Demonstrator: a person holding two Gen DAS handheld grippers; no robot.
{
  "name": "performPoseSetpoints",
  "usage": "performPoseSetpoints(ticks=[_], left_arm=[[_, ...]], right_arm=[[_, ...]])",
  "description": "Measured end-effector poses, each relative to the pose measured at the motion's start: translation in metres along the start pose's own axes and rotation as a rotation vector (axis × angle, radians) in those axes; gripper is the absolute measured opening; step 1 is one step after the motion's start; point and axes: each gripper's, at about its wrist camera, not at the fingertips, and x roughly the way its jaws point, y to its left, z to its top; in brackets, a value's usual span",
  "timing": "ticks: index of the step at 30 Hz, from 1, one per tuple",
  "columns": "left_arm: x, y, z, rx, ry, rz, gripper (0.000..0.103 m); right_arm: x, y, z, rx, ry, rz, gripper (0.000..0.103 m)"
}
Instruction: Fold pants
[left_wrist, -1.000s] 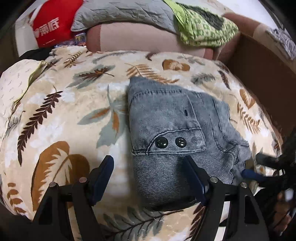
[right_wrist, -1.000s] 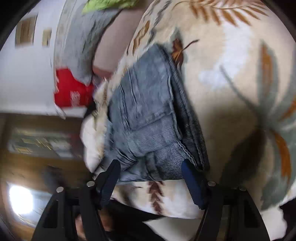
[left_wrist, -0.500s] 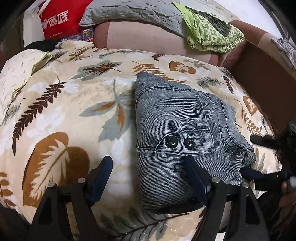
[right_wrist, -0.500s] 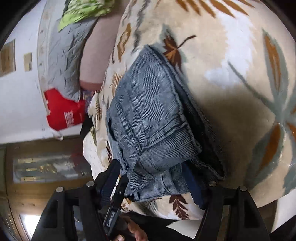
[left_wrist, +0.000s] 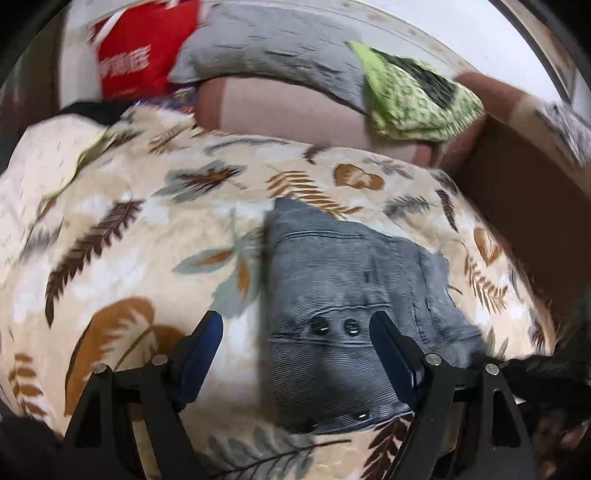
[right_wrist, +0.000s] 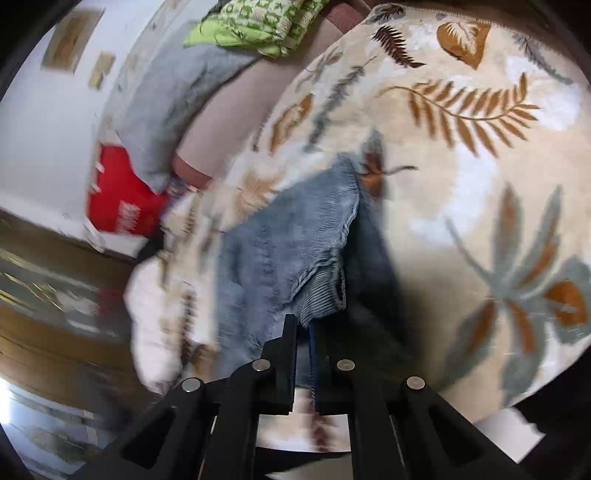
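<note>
While my left gripper (left_wrist: 295, 339) hangs with its blue-padded fingers (left_wrist: 201, 349) spread wide, the folded grey-blue corduroy pants (left_wrist: 343, 306) lie between and beyond them on the cream fleece blanket with brown and grey leaf print (left_wrist: 122, 236). Nothing sits in that gripper; its right finger overlaps the near right part of the bundle in the picture, though I cannot tell whether it touches the cloth. Two dark round buttons (left_wrist: 334, 326) face up on the near half of the pants, just ahead of the fingers.

On the other side, my right gripper (right_wrist: 303, 332) has its fingers pressed nearly together, pinching a bunched edge of the pants (right_wrist: 291, 243) right at the tips. From this view the garment stretches away to the far left over the blanket (right_wrist: 461, 155), with a dark shadow along its right side; the picture is blurred.

At the far edge I see a grey quilted cushion (left_wrist: 273, 48), a crumpled green patterned cloth (left_wrist: 413, 99) to its right and a red bag with white lettering (left_wrist: 136, 55) to its left.
</note>
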Motion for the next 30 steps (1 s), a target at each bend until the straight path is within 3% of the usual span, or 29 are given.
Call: performPoseSetpoints(ticks=[3,4,5,10,12,16,18,19,20,22,26,27,29,30], left_arm=[[0.035,-0.027,-0.015,0.182,0.136,0.104,0.086],[0.039,-0.03,-0.023,0.201,0.121,0.118,0.087],[0.035,-0.028,-0.025,0.182,0.092,0.109,0.087],[0.037,-0.017,-0.026,0.138,0.106,0.066,0.087],[0.038,-0.016,-0.027,0.131,0.102,0.059,0.087],[0.038,-0.016,-0.028,0.129,0.098,0.055,0.087],[0.037,-0.016,-0.028,0.127,0.099,0.052,0.087],[0.036,-0.016,-0.027,0.128,0.103,0.046,0.087],[0.036,-0.016,-0.027,0.127,0.116,0.038,0.087],[0.027,-0.012,-0.022,0.106,0.094,0.014,0.086],[0.006,0.0,-0.009,0.043,-0.018,0.049,0.087],[0.011,0.002,-0.009,0.04,0.0,0.065,0.087],[0.037,-0.002,-0.019,0.084,0.135,0.068,0.087],[0.04,-0.002,-0.025,0.091,0.12,0.079,0.087]], right_arm=[[0.022,-0.024,-0.006,0.088,0.067,0.044,0.008],[0.018,-0.023,-0.006,0.077,0.059,0.052,0.008],[0.011,-0.019,-0.006,0.057,0.053,0.05,0.011],[-0.036,0.013,0.011,-0.031,-0.084,0.066,0.01],[-0.039,0.032,0.017,-0.064,-0.099,0.091,0.011],[-0.004,0.057,0.025,-0.105,-0.015,0.123,0.014],[0.026,0.051,0.022,-0.112,0.052,0.057,0.03],[0.044,0.039,0.015,-0.105,0.114,-0.012,0.031],[0.056,0.027,0.008,-0.093,0.154,-0.02,0.032],[0.047,0.016,0.002,-0.102,0.104,0.041,0.03],[0.042,0.021,0.01,-0.114,0.163,0.002,0.03],[0.04,0.027,0.011,-0.143,0.176,-0.02,0.03],[0.039,0.038,0.015,-0.181,0.185,-0.053,0.031],[0.036,0.045,0.019,-0.198,0.181,-0.061,0.031]])
